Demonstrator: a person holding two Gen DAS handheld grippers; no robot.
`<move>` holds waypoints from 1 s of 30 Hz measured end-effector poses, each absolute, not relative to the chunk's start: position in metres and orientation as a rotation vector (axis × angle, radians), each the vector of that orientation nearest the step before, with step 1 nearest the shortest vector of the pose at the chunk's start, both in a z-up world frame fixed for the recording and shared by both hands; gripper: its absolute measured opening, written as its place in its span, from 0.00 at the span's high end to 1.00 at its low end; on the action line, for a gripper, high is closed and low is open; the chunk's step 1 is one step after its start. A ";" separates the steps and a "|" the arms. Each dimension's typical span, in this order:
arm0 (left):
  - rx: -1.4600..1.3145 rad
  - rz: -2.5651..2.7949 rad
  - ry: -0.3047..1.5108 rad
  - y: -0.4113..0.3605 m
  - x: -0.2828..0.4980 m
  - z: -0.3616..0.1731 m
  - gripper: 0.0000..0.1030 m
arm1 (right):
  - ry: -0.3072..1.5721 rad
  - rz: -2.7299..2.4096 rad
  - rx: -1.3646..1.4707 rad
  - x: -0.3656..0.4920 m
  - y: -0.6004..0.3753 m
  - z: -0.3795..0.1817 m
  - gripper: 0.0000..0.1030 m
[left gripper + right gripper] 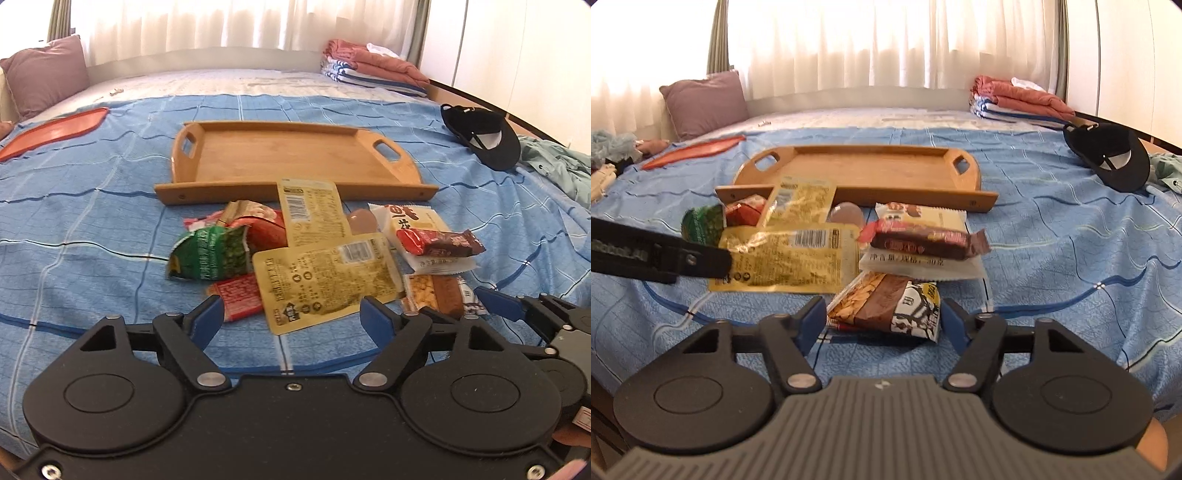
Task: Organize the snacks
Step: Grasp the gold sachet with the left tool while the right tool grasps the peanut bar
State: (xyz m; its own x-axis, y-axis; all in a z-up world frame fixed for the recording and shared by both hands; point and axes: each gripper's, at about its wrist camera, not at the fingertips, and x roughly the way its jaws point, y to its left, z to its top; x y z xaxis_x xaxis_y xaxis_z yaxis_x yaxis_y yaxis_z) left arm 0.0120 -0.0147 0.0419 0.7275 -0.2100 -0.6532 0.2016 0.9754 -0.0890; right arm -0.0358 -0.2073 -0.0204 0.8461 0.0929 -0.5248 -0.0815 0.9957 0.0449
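A pile of snack packets lies on the blue bedspread in front of an empty wooden tray. My left gripper is open, its fingers either side of the near end of a yellow pouch. My right gripper is open around the near end of a peanut-and-chocolate bar packet. Behind lie a second yellow pouch, a green packet, a red packet, a brown bar on a white packet.
A red tray lies at the far left of the bed. A black cap and green cloth lie at the right. Folded laundry and a purple pillow are at the back.
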 end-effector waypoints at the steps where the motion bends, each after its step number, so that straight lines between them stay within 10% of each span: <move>1: -0.015 -0.226 0.724 -0.016 0.014 0.041 0.23 | 0.546 0.082 0.024 -0.038 -0.209 -0.019 0.53; 15: -0.234 -0.238 0.735 -0.016 0.049 0.017 0.25 | 0.529 0.042 0.047 -0.046 -0.237 -0.012 0.61; 19: -0.251 -0.218 0.751 -0.014 0.051 0.019 0.82 | 0.535 0.052 0.054 -0.046 -0.234 -0.014 0.59; 23: -0.228 -0.209 0.744 -0.008 0.043 0.022 0.99 | 0.539 0.060 0.052 -0.045 -0.230 -0.015 0.50; 30: -0.163 -0.259 0.704 -0.003 0.021 0.036 0.98 | 0.546 0.071 0.038 -0.044 -0.224 -0.015 0.42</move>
State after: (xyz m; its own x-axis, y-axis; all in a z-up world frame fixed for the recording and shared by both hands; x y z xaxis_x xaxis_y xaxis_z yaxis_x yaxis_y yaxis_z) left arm 0.0213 -0.0029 0.0363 0.7323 -0.2890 -0.6166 0.1800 0.9554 -0.2340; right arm -0.0442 -0.2238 -0.0149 0.8523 0.0773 -0.5173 -0.0571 0.9969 0.0549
